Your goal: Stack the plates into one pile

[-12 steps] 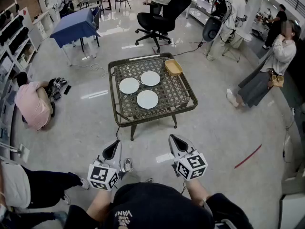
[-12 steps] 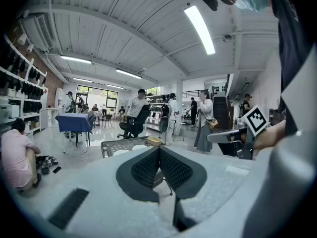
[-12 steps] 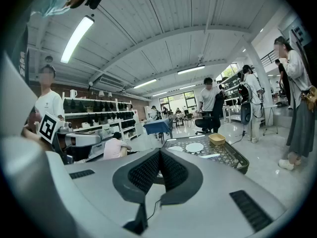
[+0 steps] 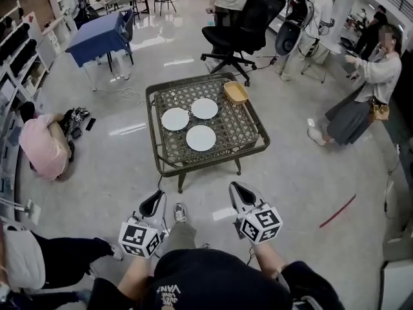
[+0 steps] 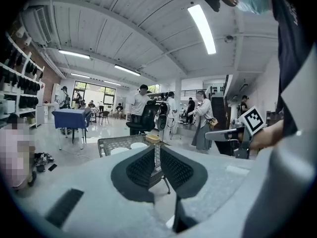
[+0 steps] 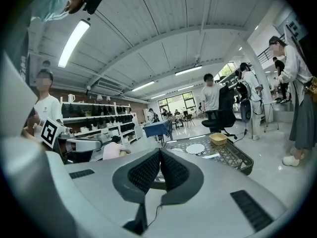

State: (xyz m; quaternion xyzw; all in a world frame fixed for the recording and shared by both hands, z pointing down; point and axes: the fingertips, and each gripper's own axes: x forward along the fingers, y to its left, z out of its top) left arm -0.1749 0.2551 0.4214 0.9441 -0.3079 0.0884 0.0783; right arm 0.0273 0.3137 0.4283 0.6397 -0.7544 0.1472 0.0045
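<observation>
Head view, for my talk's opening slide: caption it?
Three unstacked white plates and a yellow bowl on a wicker table; left tongs and right tongs shut, empty.

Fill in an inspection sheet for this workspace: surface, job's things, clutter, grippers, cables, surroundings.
Surface: low woven table, top level.
Job's things: three white plates, side by side, unstacked.
Clutter: yellow bowl at the far right corner.
Grippers: left gripper and right gripper, jaws shut, empty, short of the table.
Cables: cords on the floor beyond the table.
Surroundings: office chair, blue-draped table, person in pink crouched left, others standing.
</observation>
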